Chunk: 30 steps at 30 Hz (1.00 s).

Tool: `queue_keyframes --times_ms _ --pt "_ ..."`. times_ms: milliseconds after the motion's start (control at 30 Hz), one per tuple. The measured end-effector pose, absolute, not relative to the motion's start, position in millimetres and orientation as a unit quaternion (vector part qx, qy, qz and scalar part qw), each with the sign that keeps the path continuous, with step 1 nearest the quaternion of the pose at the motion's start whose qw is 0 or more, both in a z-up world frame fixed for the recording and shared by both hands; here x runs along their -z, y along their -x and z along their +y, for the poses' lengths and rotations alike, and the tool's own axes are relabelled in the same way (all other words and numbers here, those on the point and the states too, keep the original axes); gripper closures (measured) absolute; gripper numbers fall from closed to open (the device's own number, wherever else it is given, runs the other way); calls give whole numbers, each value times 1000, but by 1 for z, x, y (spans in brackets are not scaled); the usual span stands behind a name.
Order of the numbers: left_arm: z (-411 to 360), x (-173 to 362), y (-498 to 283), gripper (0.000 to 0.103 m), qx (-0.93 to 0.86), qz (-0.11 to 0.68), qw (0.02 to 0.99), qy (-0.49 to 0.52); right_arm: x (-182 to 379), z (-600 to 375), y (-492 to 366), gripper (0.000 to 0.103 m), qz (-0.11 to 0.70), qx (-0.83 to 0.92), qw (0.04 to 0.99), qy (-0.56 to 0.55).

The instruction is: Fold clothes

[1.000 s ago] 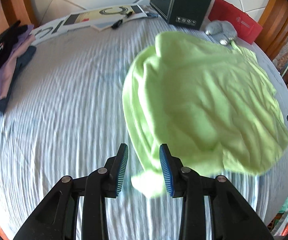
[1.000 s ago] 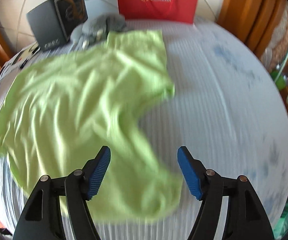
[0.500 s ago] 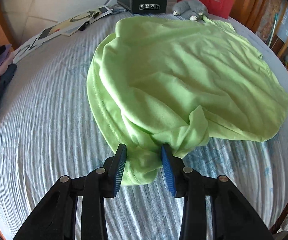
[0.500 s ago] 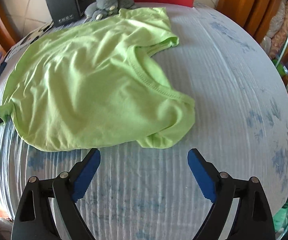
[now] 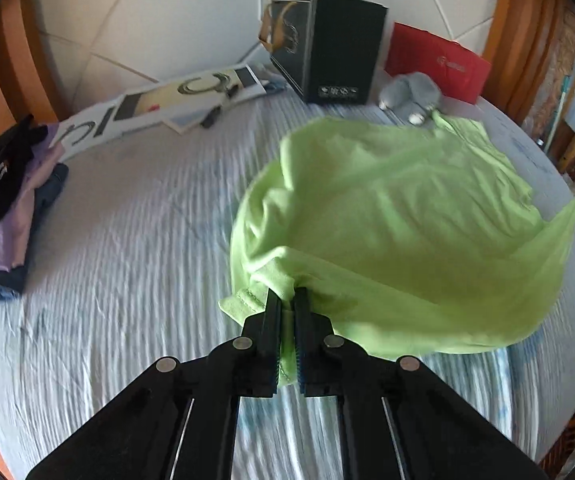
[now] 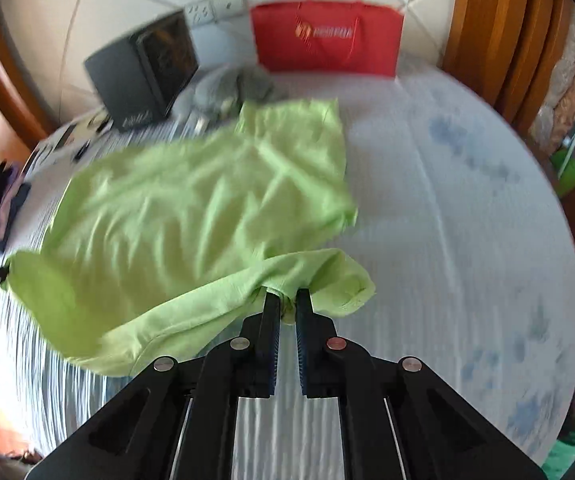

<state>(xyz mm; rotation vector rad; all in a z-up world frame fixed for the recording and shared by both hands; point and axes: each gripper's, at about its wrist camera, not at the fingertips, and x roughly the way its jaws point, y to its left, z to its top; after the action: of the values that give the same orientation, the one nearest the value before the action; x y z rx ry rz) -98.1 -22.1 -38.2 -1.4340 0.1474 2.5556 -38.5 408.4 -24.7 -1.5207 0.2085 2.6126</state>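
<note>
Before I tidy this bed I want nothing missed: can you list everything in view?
T-shirt: one, lime green, mid-bed, near edge lifted at two corners.
Bedsheet: one, pale blue-white, ribbed, under everything.
Folded clothes: one stack, black, lilac and dark blue, bed's left edge.
Box: one, black, upright against the headboard.
Bag: one, red, against the headboard, right of the box.
Soft toy: one, grey, between box and bag.
Printed sheets: a few, white with black print, far left of the bed.
Left tongs: black with blue pads, just closed on the shirt's left corner.
Right tongs: same, just closed on its right corner.
</note>
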Motion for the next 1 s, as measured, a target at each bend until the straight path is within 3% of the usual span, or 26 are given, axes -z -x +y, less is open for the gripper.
queue_keyframes --times_ms 67,133,167,267,333,400,467,833,867,900,1000 --pt "-19 47 121 98 -865 55 87 491 24 416 65 87 64 -862 81 497" --pt "-19 59 139 95 -857 51 68 509 26 422 82 58 59 -859 104 498" --pt "-22 64 146 95 -851 43 62 519 27 423 87 53 55 -857 111 499" --pt "-30 67 150 90 -850 26 55 523 32 420 84 52 54 -858 93 502" --pt "-33 63 145 80 -854 21 61 517 39 411 77 52 52 -856 71 509" --pt "-36 62 138 63 -856 19 69 512 45 402 70 51 50 -854 48 516" --pt "-39 64 132 62 -855 23 76 512 54 392 63 46 49 -849 33 525" --pt "-25 79 144 63 -853 38 86 513 85 356 51 36 51 -837 4 544" --pt "-23 81 146 75 -852 40 84 515 86 352 52 35 49 -838 -1 544" --pt "-21 84 147 96 -851 43 81 518 88 347 53 32 45 -838 -4 544" --pt "-19 87 146 96 -847 42 77 524 99 335 59 27 35 -837 -3 546"
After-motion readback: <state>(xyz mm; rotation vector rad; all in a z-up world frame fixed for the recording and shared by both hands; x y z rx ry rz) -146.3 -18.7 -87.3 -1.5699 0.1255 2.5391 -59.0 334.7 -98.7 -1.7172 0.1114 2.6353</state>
